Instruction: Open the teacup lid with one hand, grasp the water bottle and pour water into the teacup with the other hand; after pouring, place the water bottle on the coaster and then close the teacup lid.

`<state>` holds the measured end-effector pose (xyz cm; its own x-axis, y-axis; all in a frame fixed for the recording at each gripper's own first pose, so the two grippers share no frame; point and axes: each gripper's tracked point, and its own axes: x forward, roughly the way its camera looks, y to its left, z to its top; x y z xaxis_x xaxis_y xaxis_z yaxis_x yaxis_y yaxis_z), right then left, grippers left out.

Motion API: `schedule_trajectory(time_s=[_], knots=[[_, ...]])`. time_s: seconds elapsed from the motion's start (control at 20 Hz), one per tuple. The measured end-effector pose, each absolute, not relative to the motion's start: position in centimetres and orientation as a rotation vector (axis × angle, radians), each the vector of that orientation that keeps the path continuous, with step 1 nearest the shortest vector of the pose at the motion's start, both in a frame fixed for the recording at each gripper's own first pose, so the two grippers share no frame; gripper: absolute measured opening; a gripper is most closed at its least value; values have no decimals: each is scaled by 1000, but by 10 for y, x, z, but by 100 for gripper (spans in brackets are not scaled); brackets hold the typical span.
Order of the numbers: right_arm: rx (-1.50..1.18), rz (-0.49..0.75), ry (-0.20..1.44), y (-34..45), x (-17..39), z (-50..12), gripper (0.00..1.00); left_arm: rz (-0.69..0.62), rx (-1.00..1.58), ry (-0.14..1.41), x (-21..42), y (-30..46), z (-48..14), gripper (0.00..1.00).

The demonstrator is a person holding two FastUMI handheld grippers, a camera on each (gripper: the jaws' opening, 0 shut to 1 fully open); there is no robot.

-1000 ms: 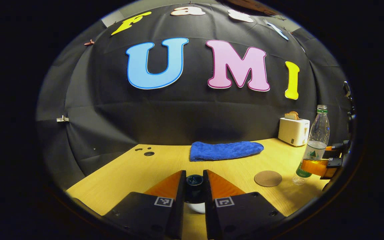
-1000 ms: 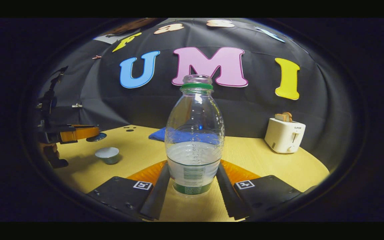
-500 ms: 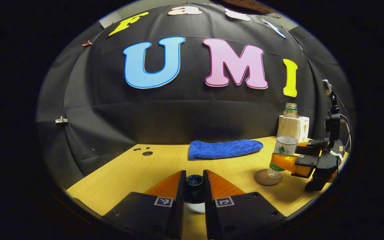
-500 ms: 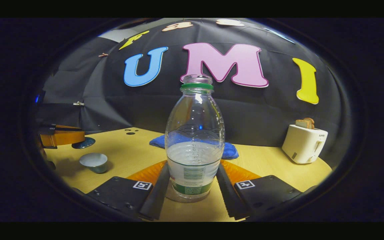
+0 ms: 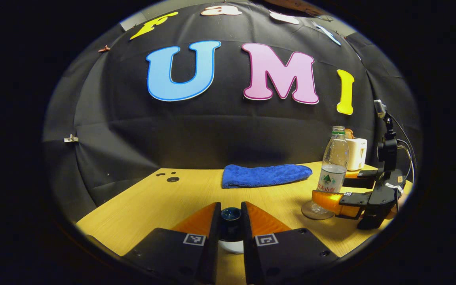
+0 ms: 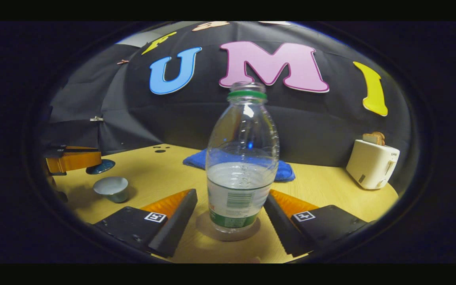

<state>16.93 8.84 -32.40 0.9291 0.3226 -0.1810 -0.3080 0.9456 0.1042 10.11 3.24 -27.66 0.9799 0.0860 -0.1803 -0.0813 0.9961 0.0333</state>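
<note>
In the right gripper view, the right gripper [image 6: 230, 206] is level just above the table, its two fingers spread wide on either side of the water bottle [image 6: 242, 158] with a clear gap on each side, so it grips nothing. In the left gripper view the same gripper [image 5: 333, 198] shows at the far right, its fingers flanking the bottle's [image 5: 332, 170] lower part. The left gripper [image 5: 230, 221] is held above the table with its fingers closed tight on the dark knob of the teacup lid [image 5: 230, 215]; from the right gripper view it [image 6: 73, 160] hangs at the left edge with the dark blue lid [image 6: 100, 167] under its fingers, up in the air behind the teacup [image 6: 112, 188]. The table [image 6: 164, 174] is light yellowish wood with a few small round holes near its back corner, and a black cloth wall stands behind it. A folded blue towel [image 5: 265, 175] lies near the back of the table, and a white toaster [image 6: 372, 163] with bread in its slot stands at the right. The bottle stands upright on the round brown coaster [image 6: 228, 231], uncapped, with a green ring at its neck, clear, and about half full of water. The teacup sits open on the table, small and pale, well to the left of the bottle.
</note>
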Motion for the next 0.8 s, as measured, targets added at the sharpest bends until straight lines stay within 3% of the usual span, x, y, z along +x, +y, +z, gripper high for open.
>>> schedule_trajectory(time_s=[0.15,0.55,0.8], knots=[[91,328,252,88,160,-333,99,79,21,191,104,30,-280,31],[104,294,315,63,117,-342,99,61,-11,252,107,23,-306,27],[139,270,320,55,103,-337,99,47,-7,286,105,17,-320,35]])
